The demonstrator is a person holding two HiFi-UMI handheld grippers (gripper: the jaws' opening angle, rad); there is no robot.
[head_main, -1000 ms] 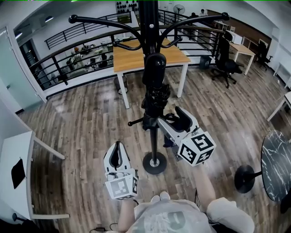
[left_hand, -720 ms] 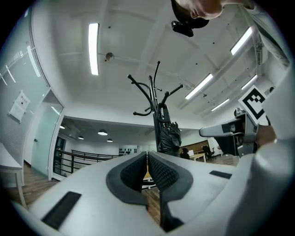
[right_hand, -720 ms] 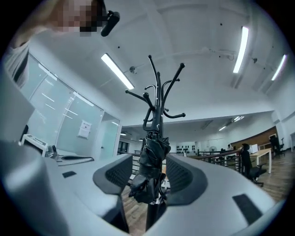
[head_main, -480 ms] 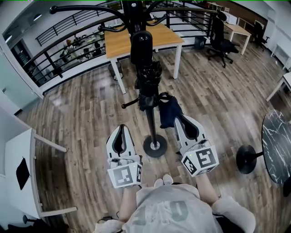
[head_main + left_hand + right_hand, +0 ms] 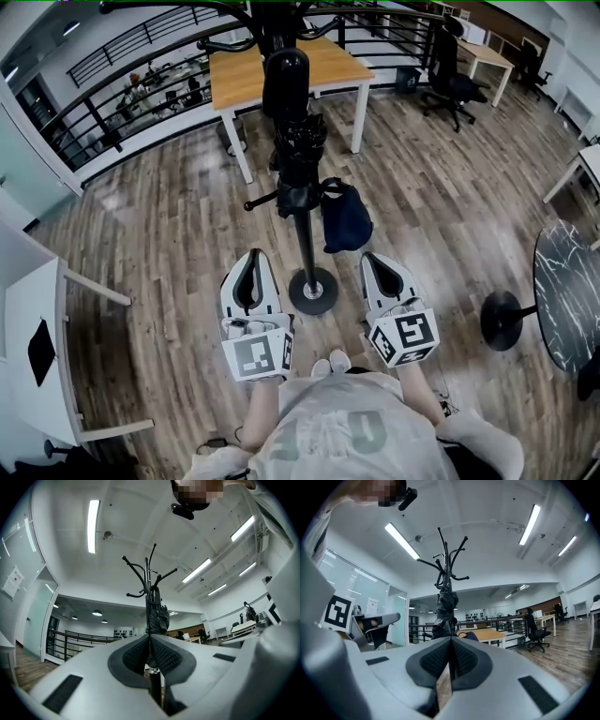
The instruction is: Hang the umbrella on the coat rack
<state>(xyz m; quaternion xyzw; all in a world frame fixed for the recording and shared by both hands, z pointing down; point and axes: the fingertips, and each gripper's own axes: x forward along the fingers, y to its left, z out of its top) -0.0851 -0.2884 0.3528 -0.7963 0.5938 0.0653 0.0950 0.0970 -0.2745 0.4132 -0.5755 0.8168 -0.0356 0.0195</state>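
Observation:
The black coat rack [image 5: 302,234] stands on the wooden floor just ahead of me, its round base [image 5: 313,291] between my two grippers. A folded black umbrella [image 5: 298,141] hangs against its pole; it also shows in the left gripper view [image 5: 156,616] and the right gripper view [image 5: 446,604]. A dark blue pouch-like thing [image 5: 346,217] dangles from a low peg beside it. My left gripper [image 5: 251,255] is shut and empty, left of the base. My right gripper [image 5: 375,258], whose jaws have just been closing on nothing, is shut, below the pouch and apart from it.
A wooden table [image 5: 281,70] and a black railing [image 5: 112,127] lie behind the rack. An office chair [image 5: 448,80] is at the far right. A round dark marble table [image 5: 567,300] stands to my right and a white desk [image 5: 33,347] to my left.
Both grippers have drawn back from the rack toward my body. The right gripper was open at the dark blue pouch and has shut; the pouch now hangs free.

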